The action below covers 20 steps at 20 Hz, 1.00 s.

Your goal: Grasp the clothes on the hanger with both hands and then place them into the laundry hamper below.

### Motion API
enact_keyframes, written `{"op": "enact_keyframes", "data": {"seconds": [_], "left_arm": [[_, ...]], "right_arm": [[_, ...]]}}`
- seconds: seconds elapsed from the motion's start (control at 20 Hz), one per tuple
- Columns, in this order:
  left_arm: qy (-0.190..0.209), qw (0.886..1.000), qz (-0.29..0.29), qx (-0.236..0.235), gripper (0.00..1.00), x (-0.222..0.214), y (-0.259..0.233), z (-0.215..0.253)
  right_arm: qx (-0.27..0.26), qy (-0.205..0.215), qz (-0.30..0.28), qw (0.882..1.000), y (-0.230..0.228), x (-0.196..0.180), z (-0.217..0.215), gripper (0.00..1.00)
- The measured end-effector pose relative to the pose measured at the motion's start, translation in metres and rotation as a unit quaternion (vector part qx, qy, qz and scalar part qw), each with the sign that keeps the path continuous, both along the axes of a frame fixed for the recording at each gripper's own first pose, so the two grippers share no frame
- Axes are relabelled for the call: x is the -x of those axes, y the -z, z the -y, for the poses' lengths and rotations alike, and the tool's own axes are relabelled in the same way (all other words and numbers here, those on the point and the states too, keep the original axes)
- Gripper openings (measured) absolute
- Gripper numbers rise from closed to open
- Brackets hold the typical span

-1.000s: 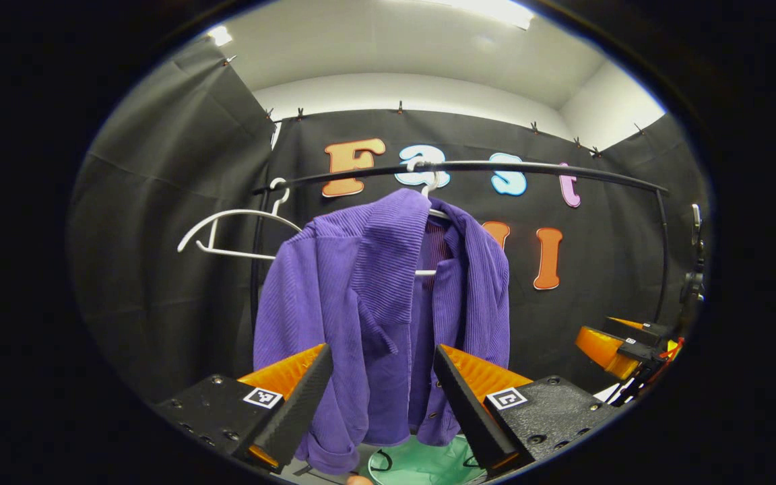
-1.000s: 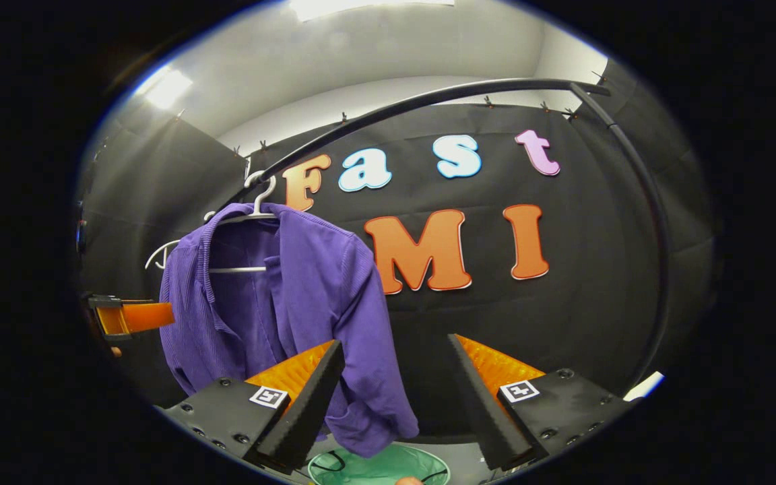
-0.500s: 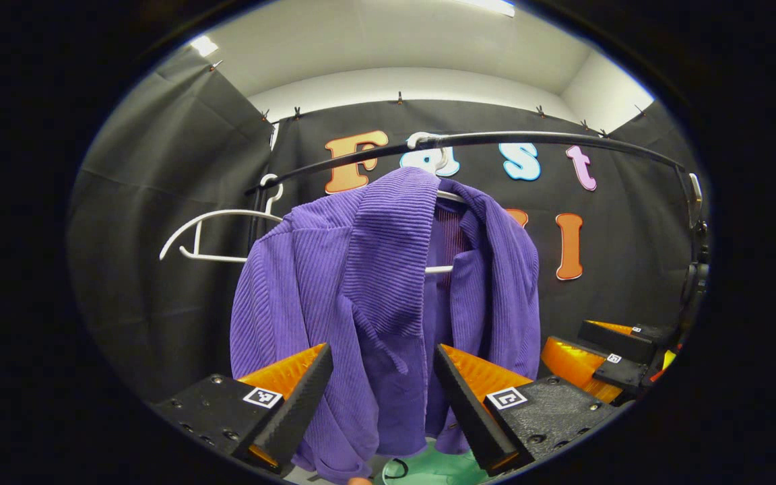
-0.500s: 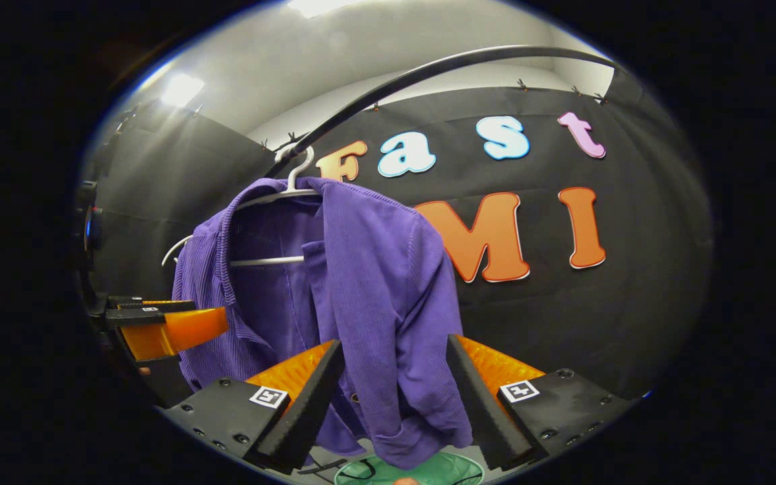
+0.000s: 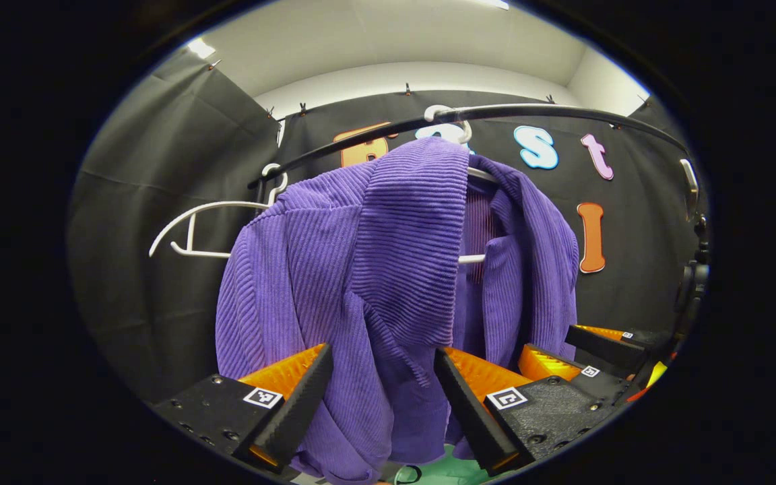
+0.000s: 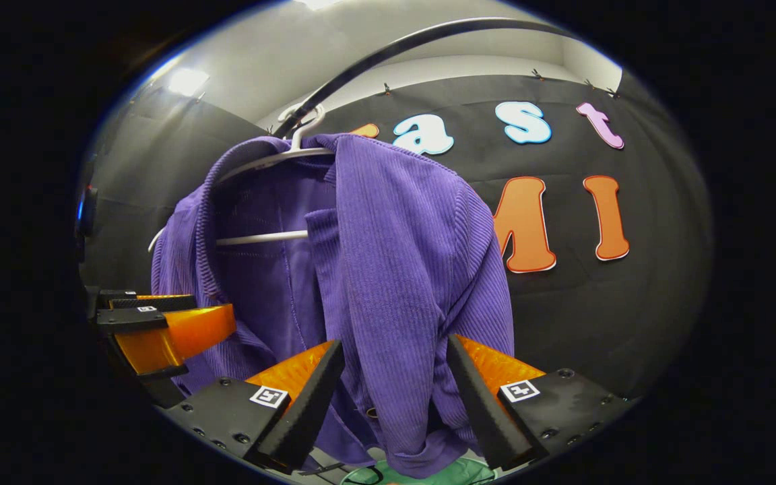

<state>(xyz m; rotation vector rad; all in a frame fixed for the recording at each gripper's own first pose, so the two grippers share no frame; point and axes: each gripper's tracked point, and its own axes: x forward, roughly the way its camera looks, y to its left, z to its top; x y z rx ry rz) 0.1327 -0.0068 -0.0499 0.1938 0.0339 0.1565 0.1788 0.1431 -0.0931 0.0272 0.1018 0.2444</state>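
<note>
A black curved rail (image 5: 550,113) is seen spanning the booth overhead. Two white hangers are hooked over it: a bare hanger (image 5: 189,225) toward one end, and a second hanger (image 6: 273,158) on which a purple ribbed jacket (image 5: 388,269) is draped, its front hanging open and its sleeves down.

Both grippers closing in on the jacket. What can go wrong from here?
1. The jacket is still hooked on its hanger; pulling straight down may drag the hanger along or off the rail.
2. Left gripper and right gripper have jaws open, each facing one hanging fold; a thin pinch could slip.
3. The hamper is barely visible under the hem, so the drop might miss.
</note>
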Motion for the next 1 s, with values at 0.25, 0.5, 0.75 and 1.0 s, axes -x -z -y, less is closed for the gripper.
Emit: {"op": "enact_keyframes", "data": {"seconds": [0.25,0.5,0.75,1.0], "left_arm": [[0.027,0.999,-0.018,0.007,0.42,-0.018,0.017,0.003],[0.077,0.996,-0.017,0.043,0.00,-0.011,0.012,0.011],[0.087,0.996,-0.008,0.033,0.00,0.009,-0.004,0.008],[0.101,0.994,0.022,0.045,0.00,0.040,-0.044,0.007]], "right_arm": [[-0.015,-0.030,-0.011,0.999,0.005,-0.007,-0.011,0.58],[-0.034,-0.043,-0.013,0.998,-0.004,-0.007,-0.001,0.08],[-0.018,-0.055,0.003,0.998,-0.030,-0.001,0.016,0.08],[-0.035,-0.050,0.002,0.998,-0.062,-0.007,0.042,0.08]]}}
